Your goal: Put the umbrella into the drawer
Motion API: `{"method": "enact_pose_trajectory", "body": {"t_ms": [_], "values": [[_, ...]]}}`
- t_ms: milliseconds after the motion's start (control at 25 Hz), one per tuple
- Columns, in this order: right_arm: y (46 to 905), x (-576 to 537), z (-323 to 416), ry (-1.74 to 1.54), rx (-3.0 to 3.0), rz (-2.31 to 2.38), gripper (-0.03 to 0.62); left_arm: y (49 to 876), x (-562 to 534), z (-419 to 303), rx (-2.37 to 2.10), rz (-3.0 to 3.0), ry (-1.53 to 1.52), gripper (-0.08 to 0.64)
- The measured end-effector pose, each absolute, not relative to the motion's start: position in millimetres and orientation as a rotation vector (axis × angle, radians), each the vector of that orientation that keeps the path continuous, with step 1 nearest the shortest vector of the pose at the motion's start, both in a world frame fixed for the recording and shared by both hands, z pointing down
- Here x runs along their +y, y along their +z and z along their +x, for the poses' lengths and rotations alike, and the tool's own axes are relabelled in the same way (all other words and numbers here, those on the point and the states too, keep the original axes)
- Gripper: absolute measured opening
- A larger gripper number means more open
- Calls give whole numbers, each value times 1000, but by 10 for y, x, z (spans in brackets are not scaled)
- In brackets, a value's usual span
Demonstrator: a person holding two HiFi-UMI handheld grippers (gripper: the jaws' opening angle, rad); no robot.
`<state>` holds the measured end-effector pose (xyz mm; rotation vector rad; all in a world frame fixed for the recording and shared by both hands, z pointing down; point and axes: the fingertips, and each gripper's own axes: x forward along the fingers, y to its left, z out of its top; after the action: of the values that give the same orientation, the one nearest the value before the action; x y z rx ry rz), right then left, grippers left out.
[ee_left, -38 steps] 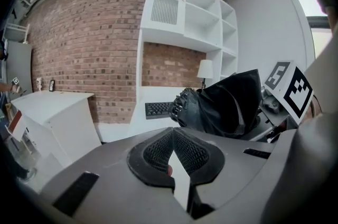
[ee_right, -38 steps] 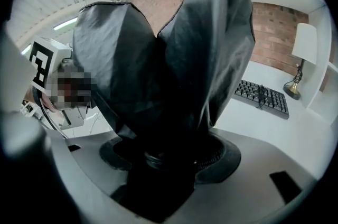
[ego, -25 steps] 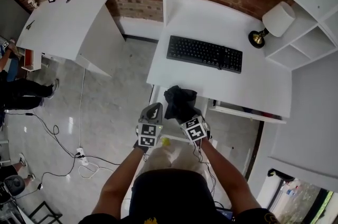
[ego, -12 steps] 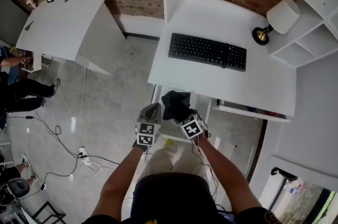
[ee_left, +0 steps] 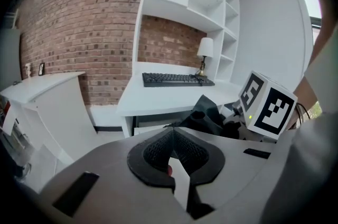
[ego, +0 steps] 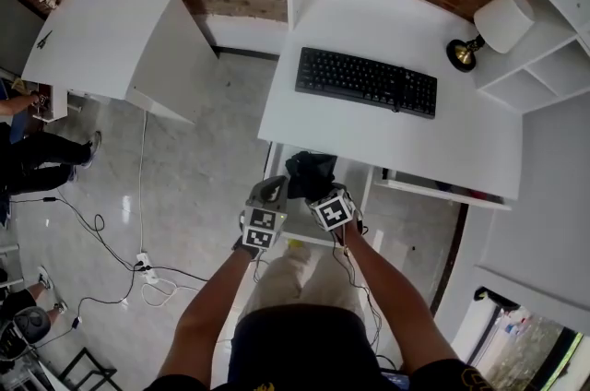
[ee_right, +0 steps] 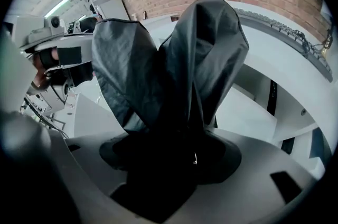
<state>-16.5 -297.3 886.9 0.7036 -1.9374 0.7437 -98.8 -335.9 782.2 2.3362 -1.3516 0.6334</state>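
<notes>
A black folded umbrella [ego: 309, 171] hangs just below the white desk's front edge, over the open white drawer [ego: 354, 181]. My right gripper [ego: 319, 190] is shut on the umbrella's lower end. In the right gripper view its dark cloth [ee_right: 177, 67] fills the middle and hides the jaws of the right gripper [ee_right: 179, 159]. My left gripper [ego: 274, 189] is close beside it on the left, shut and holding nothing. In the left gripper view the left gripper [ee_left: 171, 149] has its jaws together, and the umbrella [ee_left: 208, 117] and the right gripper's marker cube [ee_left: 266, 104] lie to its right.
A black keyboard [ego: 366, 82] and a small lamp [ego: 493, 25] stand on the desk [ego: 442, 145]. White shelves [ego: 544, 76] rise at the right. A second white table [ego: 101, 29] stands to the left. Cables [ego: 138, 274] trail over the grey floor, where a person [ego: 37, 163] sits.
My right gripper has carried the umbrella slightly forward toward the desk. Both grippers now sit closer together. The left gripper has stayed shut and empty.
</notes>
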Motion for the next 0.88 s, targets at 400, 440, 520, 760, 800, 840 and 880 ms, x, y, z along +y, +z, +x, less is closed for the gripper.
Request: {"method": "enact_pose_trajectory", "body": {"t_ms": [400,440,520,760,800,840,880], "values": [[9081,-3125,-160,736,-1875,732,272,8051,-3429,-1006,-1308,2330,701,15],[9056,-3180,-164,736,-1887,750,249,8066,-3420,-1010,-1301,2333,710,15],[8954,-3339,-208,680,-1936,782,128,8100,-3408,-1033,-1301,2324,714,15],[9019,-3382,-206,664,-1931,762,112,8176,-3370,-1030,-1295,2298,716,15],[9038,-3368,-183,674,-1924,764,112,8185,-3367,-1028,-1295,2294,713,15],[9051,-3361,-167,678,-1921,767,114,8196,-3367,-1030,-1295,2289,711,15],[9061,-3365,-159,676,-1924,769,114,8209,-3369,-1032,-1296,2284,707,15]]}}
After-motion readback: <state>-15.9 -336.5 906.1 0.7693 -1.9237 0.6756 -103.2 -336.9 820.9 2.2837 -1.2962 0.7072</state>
